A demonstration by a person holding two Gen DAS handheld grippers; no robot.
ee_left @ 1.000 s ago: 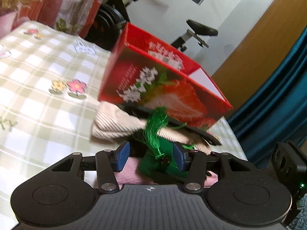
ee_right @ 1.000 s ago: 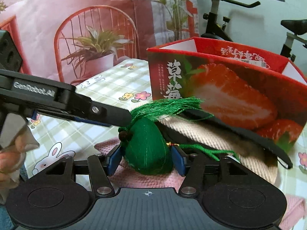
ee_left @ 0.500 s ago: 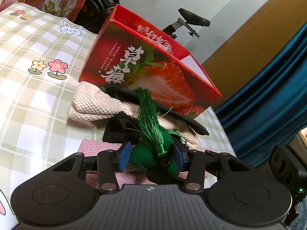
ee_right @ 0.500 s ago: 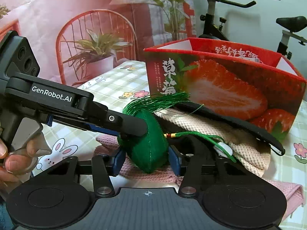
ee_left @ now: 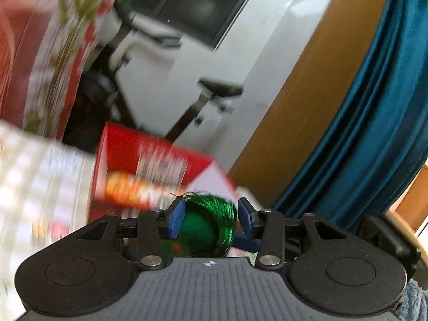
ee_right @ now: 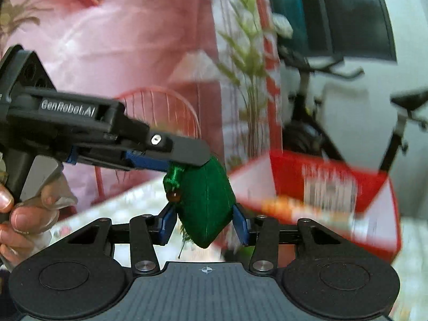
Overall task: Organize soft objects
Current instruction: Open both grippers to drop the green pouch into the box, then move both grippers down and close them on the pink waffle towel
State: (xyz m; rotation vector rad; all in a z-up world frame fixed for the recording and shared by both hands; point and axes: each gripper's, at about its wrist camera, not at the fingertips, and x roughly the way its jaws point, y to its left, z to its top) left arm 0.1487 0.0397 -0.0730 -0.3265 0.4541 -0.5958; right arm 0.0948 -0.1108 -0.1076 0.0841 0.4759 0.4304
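Observation:
A green stuffed pouch with a tassel [ee_right: 204,200] hangs in the air, held from two sides. My right gripper [ee_right: 204,223] is shut on its lower body. My left gripper [ee_left: 211,218] is shut on its upper part and tassel [ee_left: 206,222]; that gripper also shows in the right wrist view [ee_right: 187,157], reaching in from the left. The red strawberry box [ee_right: 329,187] stands open behind and below the pouch, to the right; it also shows in the left wrist view [ee_left: 149,168], blurred by motion.
A checked tablecloth [ee_left: 32,176] covers the table at the left. An exercise bike [ee_left: 208,99] stands behind the box. A teal curtain [ee_left: 374,120] hangs at the right, a pink printed backdrop [ee_right: 120,40] at the back.
Both grippers have lifted the green pouch up off the pile of cloths. The cloths have dropped out of view and the box now sits lower in both views.

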